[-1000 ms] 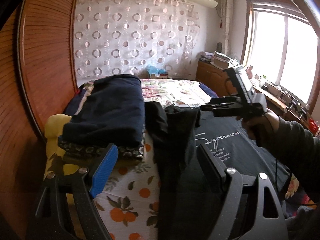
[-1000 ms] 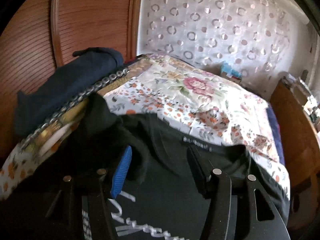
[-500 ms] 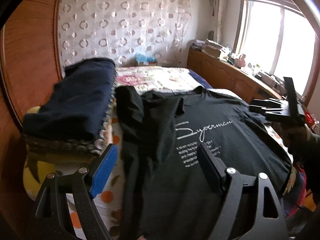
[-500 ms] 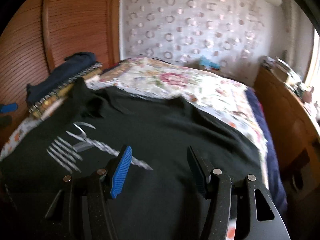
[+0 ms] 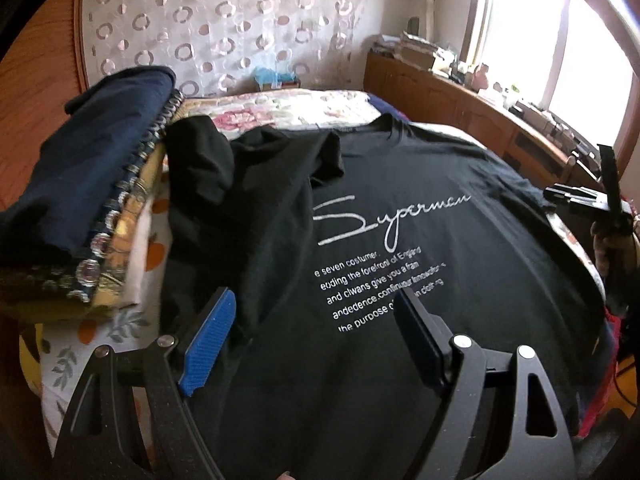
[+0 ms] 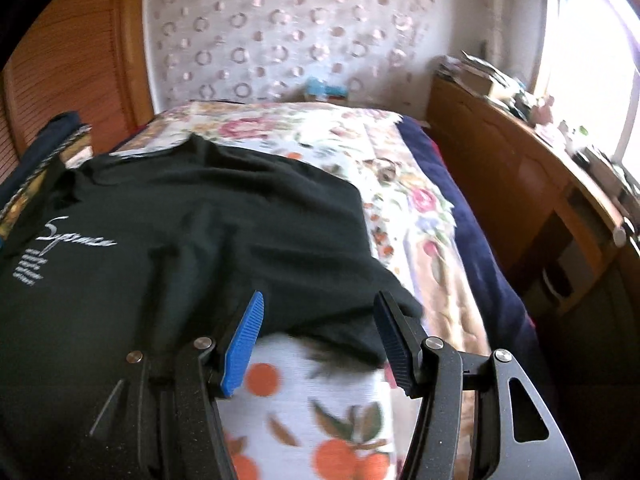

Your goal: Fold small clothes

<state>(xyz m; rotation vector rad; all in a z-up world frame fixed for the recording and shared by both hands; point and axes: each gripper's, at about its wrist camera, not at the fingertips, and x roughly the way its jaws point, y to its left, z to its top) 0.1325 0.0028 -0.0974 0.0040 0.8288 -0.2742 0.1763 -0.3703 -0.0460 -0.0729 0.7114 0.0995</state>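
A black T-shirt (image 5: 400,208) with white "Superman" lettering lies spread face up on the bed; it also shows in the right wrist view (image 6: 200,232). Its left sleeve (image 5: 224,168) is bunched and folded over. My left gripper (image 5: 316,312) is open and empty, hovering over the shirt's lower left part. My right gripper (image 6: 320,312) is open and empty, over the shirt's right sleeve edge (image 6: 376,316). The right gripper also shows in the left wrist view (image 5: 576,196), at the shirt's right side.
A pile of folded dark blue and patterned bedding (image 5: 88,200) lies at the left of the bed. The floral and orange-print bedspread (image 6: 328,412) lies under the shirt. A wooden cabinet (image 6: 520,184) with clutter runs along the right, under the window.
Both grippers pulled back toward the foot of the bed and apart. The right gripper swung from the collar area to the shirt's right edge. The shirt now lies more spread out.
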